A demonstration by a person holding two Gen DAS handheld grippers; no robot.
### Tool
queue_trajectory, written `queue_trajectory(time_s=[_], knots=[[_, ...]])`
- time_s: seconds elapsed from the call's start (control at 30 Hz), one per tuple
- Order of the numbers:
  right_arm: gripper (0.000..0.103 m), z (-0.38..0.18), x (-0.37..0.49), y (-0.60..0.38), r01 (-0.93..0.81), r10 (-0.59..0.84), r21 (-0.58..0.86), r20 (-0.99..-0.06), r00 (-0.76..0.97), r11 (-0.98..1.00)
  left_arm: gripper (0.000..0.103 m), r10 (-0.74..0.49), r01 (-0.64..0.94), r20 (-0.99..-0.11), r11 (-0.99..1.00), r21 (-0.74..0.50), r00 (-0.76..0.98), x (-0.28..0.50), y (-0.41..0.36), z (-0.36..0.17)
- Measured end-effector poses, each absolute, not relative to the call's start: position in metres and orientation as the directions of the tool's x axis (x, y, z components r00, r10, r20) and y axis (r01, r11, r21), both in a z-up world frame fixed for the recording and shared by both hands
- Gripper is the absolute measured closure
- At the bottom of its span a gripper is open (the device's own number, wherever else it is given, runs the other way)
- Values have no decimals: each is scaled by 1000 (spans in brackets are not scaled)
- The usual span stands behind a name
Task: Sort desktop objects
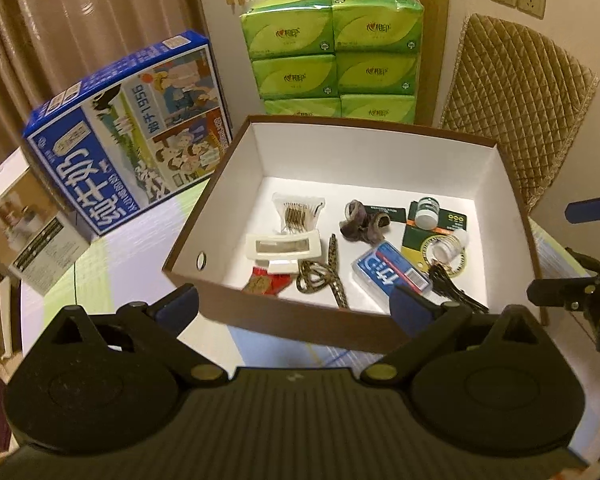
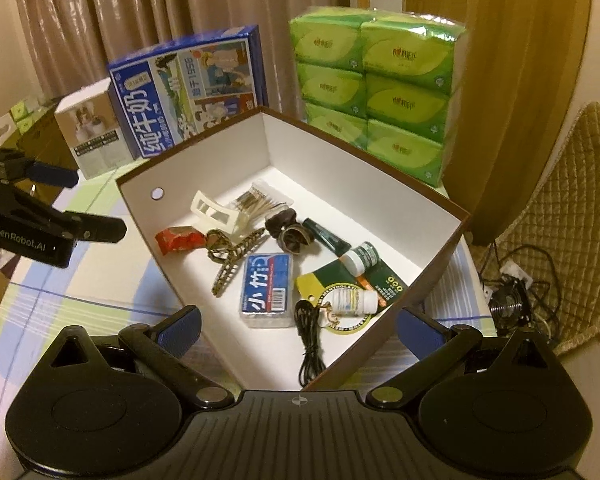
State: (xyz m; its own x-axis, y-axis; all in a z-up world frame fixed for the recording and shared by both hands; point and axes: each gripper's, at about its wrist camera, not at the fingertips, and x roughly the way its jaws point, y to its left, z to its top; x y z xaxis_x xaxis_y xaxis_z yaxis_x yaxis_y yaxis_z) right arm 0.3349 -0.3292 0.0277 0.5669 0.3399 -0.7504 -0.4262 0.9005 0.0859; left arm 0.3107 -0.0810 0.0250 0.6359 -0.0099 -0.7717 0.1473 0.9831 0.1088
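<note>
A brown box with a white inside stands on the table. In it lie a white hair clip, a leopard-print clip, a blue floss case, a brown scrunchie, a small white bottle, a black cable and a red packet. My left gripper is open and empty just before the box's near wall. My right gripper is open and empty over the box's near corner.
A blue milk carton box and a small white box stand left of the brown box. Green tissue packs are stacked behind. A quilted chair is right. Cables and a fan lie on the floor.
</note>
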Motion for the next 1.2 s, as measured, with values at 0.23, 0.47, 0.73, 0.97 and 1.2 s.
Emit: queue_trajectory(time_s=[0.23,0.47,0.73,0.97,1.2], knots=[[2,39,309,-328,-420,352,99,-732,583,902,3,-16,111,-758,991,74,652,277,-83,40],[2,46,283,-325,-414,365,114,-712,600,903,3,-9,86,-760,994,62,649,247,-85,44],[2,48,257,-324,-399,367,128,-701,611,908,3,9,49,-768,997,53,641,217,-81,43],[2,44,239,-322,-386,355,125,-705,614,914,3,30,32,-771,997,66,636,196,-83,42],[2,43,219,-318,-393,353,111,-699,622,913,3,45,22,-778,997,75,627,176,-83,36]])
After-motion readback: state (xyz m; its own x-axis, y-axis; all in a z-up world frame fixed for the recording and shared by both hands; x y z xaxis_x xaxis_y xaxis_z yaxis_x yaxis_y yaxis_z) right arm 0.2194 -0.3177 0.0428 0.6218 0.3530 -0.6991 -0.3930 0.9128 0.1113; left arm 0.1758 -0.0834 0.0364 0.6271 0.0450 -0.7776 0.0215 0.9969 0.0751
